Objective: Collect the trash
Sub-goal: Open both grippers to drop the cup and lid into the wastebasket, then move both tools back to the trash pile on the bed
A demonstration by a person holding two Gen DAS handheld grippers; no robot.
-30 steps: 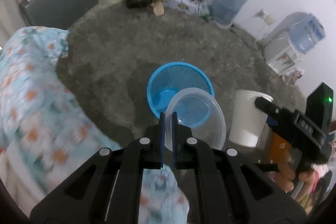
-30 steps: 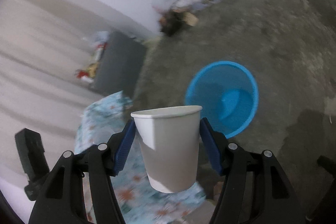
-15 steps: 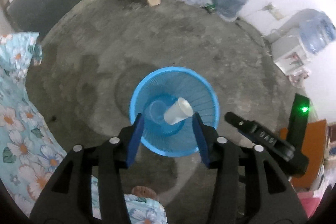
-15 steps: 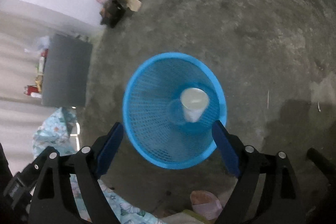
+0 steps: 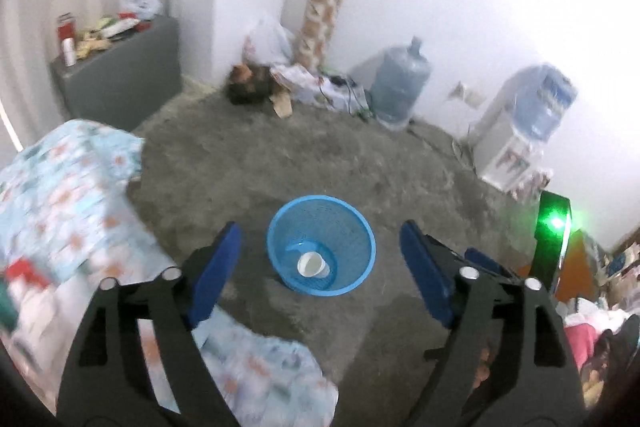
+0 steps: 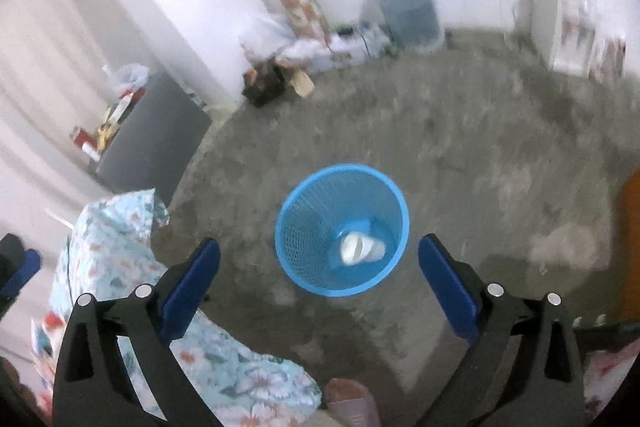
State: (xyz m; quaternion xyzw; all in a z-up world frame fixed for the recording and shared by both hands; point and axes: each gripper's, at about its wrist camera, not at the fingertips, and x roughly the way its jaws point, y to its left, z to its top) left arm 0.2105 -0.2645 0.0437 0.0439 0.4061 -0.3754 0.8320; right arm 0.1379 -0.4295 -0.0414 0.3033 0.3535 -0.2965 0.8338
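Observation:
A blue mesh waste basket [image 5: 358, 227] [image 6: 304, 227] stands on the grey concrete floor. A white paper cup [image 5: 310, 264] [image 6: 360, 247] lies on its side at the bottom. A clear plastic lid cannot be made out inside. My left gripper [image 5: 320, 259] hangs above and short of the basket, its jaws still opening, nothing between the blue pads. My right gripper [image 6: 320, 267] is likewise raised over the basket, jaws widening and empty. The right gripper's body with a green light [image 5: 554, 227] shows at the left view's right edge.
A floral cloth [image 5: 72, 187] [image 6: 116, 247] covers a surface at the left. A grey cabinet [image 5: 120, 75] with clutter stands at the back left. Bags and boxes [image 5: 280, 83], a water jug [image 5: 400, 87] and a water dispenser [image 5: 520, 131] line the far wall.
A second ago the left gripper pinched a clear lid and the right held the paper cup. Both let go; the cup fell into the basket. Both grippers opened wide and rose away.

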